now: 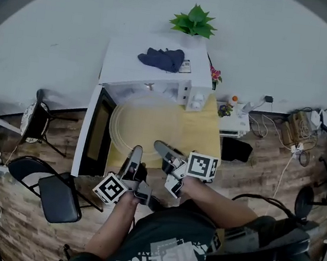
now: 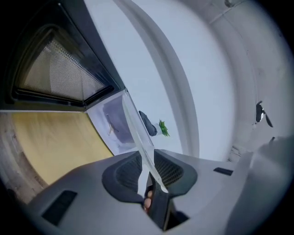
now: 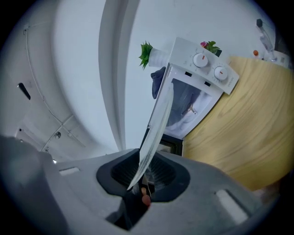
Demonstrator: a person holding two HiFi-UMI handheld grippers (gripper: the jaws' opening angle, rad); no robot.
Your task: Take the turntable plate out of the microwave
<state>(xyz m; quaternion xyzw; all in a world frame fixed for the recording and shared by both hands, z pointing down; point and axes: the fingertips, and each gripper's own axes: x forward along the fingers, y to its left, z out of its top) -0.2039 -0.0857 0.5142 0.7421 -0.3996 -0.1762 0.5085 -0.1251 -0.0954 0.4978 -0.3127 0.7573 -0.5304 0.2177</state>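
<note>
Both hands are on it: the left hand-held gripper (image 1: 134, 155) is clenched on the near rim of the clear glass turntable plate (image 1: 144, 123), and the right hand-held gripper (image 1: 162, 149) is clamped on that same near rim just to its right. In each gripper view the thin glass edge runs straight down between the dark ribbed pads (image 2: 123, 173), pinched tight on both sides. The plate hangs above the wooden tabletop (image 1: 206, 135), in front of the white microwave (image 1: 159, 72), with its far rim close to the open cavity. The microwave door (image 1: 95, 133) is swung wide open on the left. On top of the oven lies a crumpled dark blue cloth (image 1: 161, 58), and a green plant (image 1: 194, 22) stands beyond it at the wall. A black chair (image 1: 54, 191) sits on the floor at the near left.
</note>
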